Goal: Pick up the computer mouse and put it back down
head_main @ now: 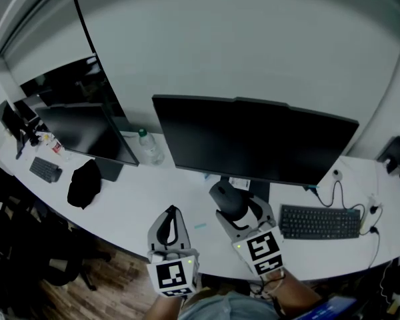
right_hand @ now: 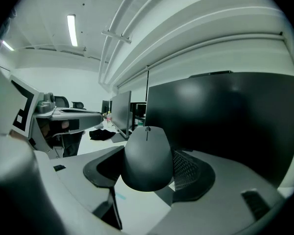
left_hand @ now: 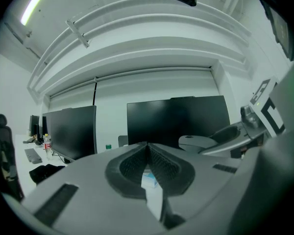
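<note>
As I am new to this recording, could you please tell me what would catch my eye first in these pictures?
The dark computer mouse stands out first, gripped between the fingers of the right gripper and held above the white desk, in front of the big black monitor. To its left, the left gripper is shut and empty.

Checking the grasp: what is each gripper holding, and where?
Right gripper holds the computer mouse by its two sides; left gripper is shut and empty.
</note>
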A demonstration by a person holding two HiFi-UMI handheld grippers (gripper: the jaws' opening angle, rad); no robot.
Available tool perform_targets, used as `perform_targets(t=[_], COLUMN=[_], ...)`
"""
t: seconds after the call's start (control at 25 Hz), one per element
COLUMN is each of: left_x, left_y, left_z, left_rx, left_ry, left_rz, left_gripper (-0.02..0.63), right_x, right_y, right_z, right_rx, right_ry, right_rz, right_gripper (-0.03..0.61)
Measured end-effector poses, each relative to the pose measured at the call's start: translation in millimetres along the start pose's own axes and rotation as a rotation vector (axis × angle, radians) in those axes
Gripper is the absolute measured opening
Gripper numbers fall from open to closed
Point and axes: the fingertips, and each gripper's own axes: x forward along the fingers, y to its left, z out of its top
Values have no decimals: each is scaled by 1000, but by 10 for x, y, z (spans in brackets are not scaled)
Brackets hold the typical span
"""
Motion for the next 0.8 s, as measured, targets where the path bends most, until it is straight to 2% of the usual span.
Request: perform_targets(t=[0.36,0.8], left_x=[63,176], left_y=[33,60], left_z=[-107,-389], left_rx=[-14,-38], left_ry=[34,112], left_rz=[-6,-22], left_gripper=[5,5], right_x=[132,346], right_y=[37,89], right_z=[-160,-542], right_rx=[12,41], right_ry=[44,131], right_rz=[14,38], right_gripper=[301,301])
